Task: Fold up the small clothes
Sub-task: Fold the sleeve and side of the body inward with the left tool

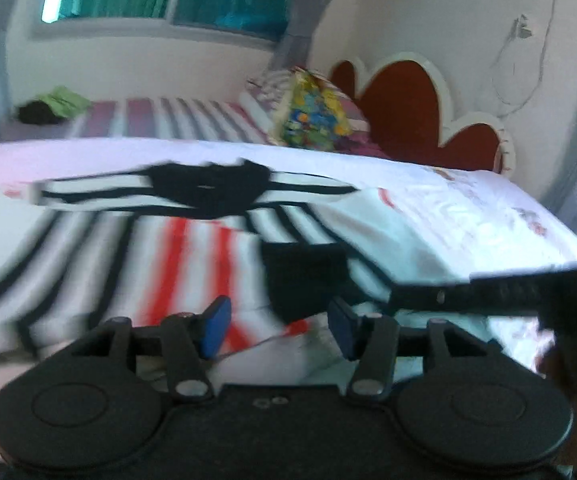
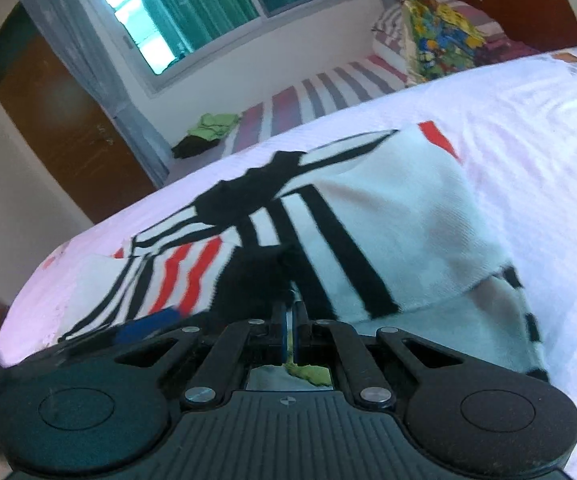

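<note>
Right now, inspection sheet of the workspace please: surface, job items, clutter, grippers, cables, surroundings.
Surface: white bedsheet, faint pink print.
Job's things: striped shirt, white with black and red stripes, spread on the sheet, one side folded over.
Clutter: green and dark clothes pile on the far striped bed; colourful pillow.
Grippers: left gripper open, nothing between its blue pads; right gripper shut on the shirt's dark edge.
Cables: thin wire on the wall.
Surroundings: window, wooden door, red headboard.

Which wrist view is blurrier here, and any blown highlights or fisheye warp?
Left wrist view: heavy motion smear across the striped shirt, bed edge bowed by the fisheye. Right wrist view: sharper, smear only on the shirt's near stripes, window pane blown out, bed edge tilted and curved.
</note>
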Demonstrator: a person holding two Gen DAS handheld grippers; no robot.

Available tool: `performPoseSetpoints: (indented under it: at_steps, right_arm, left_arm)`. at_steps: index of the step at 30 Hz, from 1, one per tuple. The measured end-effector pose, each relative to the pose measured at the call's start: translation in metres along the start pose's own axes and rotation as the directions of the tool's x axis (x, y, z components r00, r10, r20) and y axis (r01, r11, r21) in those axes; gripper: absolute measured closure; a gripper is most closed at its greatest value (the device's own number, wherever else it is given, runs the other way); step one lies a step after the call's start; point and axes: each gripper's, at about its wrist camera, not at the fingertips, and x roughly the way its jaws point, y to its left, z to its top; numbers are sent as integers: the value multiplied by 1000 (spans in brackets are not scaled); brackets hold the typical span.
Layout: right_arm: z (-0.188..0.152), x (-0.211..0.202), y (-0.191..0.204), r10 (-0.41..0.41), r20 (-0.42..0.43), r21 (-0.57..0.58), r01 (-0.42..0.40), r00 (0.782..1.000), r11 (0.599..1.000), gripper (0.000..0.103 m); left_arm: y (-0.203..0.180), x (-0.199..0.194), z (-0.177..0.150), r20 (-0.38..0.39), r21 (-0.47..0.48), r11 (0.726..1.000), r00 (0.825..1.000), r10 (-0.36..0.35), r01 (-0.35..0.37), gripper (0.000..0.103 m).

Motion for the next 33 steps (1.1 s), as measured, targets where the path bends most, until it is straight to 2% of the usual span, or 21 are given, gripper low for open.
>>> performPoseSetpoints:
  at_steps: [2,4,6,7,8,11,15,16,17,18,19,22,24,26,29,33]
  right_arm:
    - [1,8,6,4,-4,-11,-5,1000,1000,101]
    - [1,19,8,6,-20,-13,-6,1000,1000,101]
    - [1,28,6,6,-22,11,-6,1000,1000,101]
    - [1,32,5,-13,-17,18,13,1000,1000,101]
    - [2,35,2,-18,-12,27,18,1000,999,101]
    - [4,44,0,-37,-7,40,38,999,998,101]
    - [3,44,4,-72,12,38,71,997,997,99]
    - [3,43,4,-70,16,50,69,997,996,89]
    - [3,41,3,-76,34,65,74,997,995,72]
    - [2,38,2,-82,62,78,77,995,994,37]
    - [1,36,1,-71,78,86,64,994,994,34]
    - [2,35,-3,-57,67,127,48,996,991,36]
    - [3,35,-6,-30,60,150,21,998,988,45]
    - [4,40,-4,-60,29,143,55,998,988,49]
    - [7,46,4,-65,11,121,63,998,991,49]
    - [7,58,27,-93,-22,-11,93,995,996,84]
  left_arm:
    - [21,-30,-6,15,-20,998,998,60,-59,52]
    - [47,-56,-10,4,-21,989,989,150,-150,51]
    - [72,-72,-20,-13,2,963,963,268,-268,51]
    - [83,-75,-23,-29,4,954,953,301,-301,52]
    - [95,-76,-26,-44,1,946,946,323,-323,53]
    - [113,-70,-27,-49,-21,938,938,344,-345,53]
    - [125,-57,-25,-44,-81,936,939,341,-344,50]
    - [125,-56,-25,-36,-83,936,939,341,-343,50]
    - [125,-54,-24,-26,-82,937,940,339,-340,50]
    - [125,-56,-25,-26,-81,938,941,337,-338,50]
    - [125,-55,-25,-26,-81,938,942,335,-336,50]
    - [126,-53,-25,-22,-75,940,943,332,-333,50]
    - [129,-54,-24,-18,-81,942,945,326,-326,50]
    - [131,-54,-23,-20,-82,945,949,315,-316,52]
    - [130,-51,-23,-35,-50,947,948,316,-318,53]
    - [128,-53,-21,-30,-47,945,947,321,-322,56]
